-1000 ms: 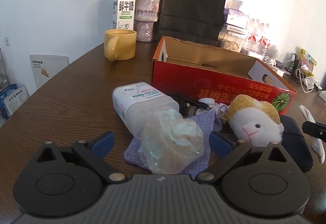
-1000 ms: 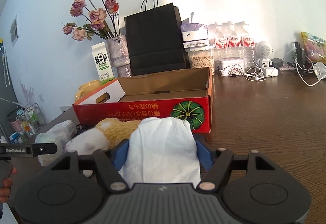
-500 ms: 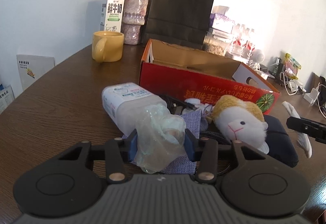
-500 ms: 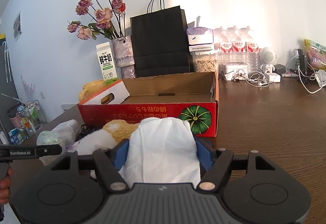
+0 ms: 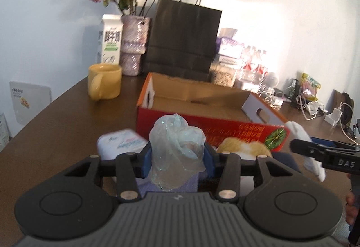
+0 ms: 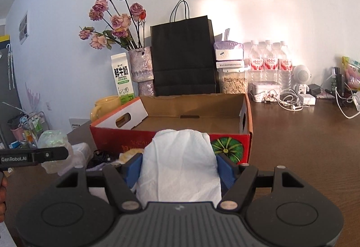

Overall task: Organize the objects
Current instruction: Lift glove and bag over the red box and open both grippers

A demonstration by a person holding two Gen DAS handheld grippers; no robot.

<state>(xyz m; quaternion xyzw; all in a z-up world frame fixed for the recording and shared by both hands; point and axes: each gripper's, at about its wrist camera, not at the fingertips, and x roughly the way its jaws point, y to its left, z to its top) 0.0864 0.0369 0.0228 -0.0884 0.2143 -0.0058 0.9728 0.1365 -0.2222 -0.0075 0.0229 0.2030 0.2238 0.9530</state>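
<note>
Crumpled clear plastic bag (image 5: 177, 150) sat pinched between the blue pads of the left gripper (image 5: 177, 158), raised in front of the open red cardboard box (image 5: 202, 125) on the brown wooden table (image 5: 67, 121). White folded cloth (image 6: 180, 166) was clamped likewise in the right gripper (image 6: 178, 168), just before the box's front wall with the green pumpkin print (image 6: 227, 149). The box interior looked bare cardboard. Beyond the box stood a black paper bag (image 6: 183, 58), a white milk carton (image 6: 122, 78) and a yellow mug (image 5: 104, 81).
</note>
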